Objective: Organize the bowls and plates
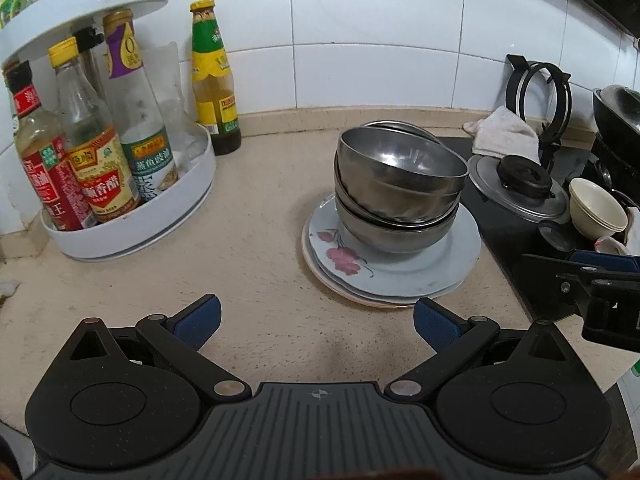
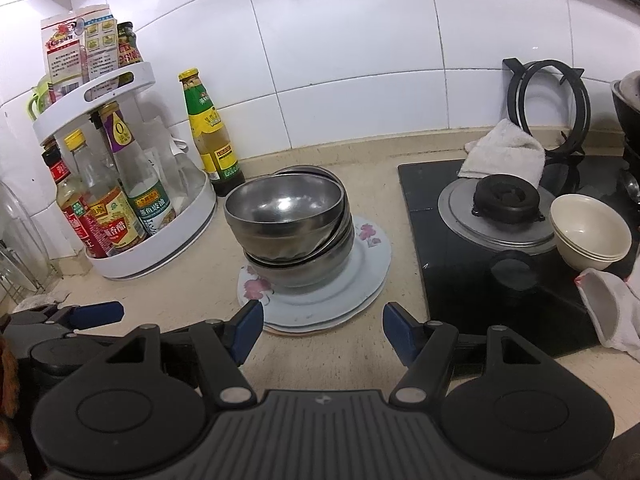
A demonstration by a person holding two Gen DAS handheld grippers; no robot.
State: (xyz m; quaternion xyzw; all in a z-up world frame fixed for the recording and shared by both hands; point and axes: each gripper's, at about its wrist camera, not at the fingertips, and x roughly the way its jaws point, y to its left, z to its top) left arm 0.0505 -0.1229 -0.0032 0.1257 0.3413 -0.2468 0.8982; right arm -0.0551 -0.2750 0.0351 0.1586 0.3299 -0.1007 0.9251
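At the table's [image 1: 248,240] left end, against the tiled back edge, stands a white two-tier rack [image 1: 132,216] crowded with sauce bottles, a green-labelled bottle [image 1: 212,80] just beside it. Midway along the table sits the stack of plates [image 1: 400,276]: pale blue-grey, scalloped at the rim, the top one painted with pink flowers. On it rests a nest of steel bowls [image 1: 400,184] (dull, scuffed, leaning slightly askew). Both tongs hover at the near edge, empty: the left tongs [image 1: 316,322] spread wide, the right tongs [image 2: 323,330] also apart, pointing at the plates. Further right lies the black hob [image 2: 452,248], with a bare burner cap [image 2: 506,198], a crumpled white cloth [image 2: 504,152] and nested cream bowls [image 2: 588,232].
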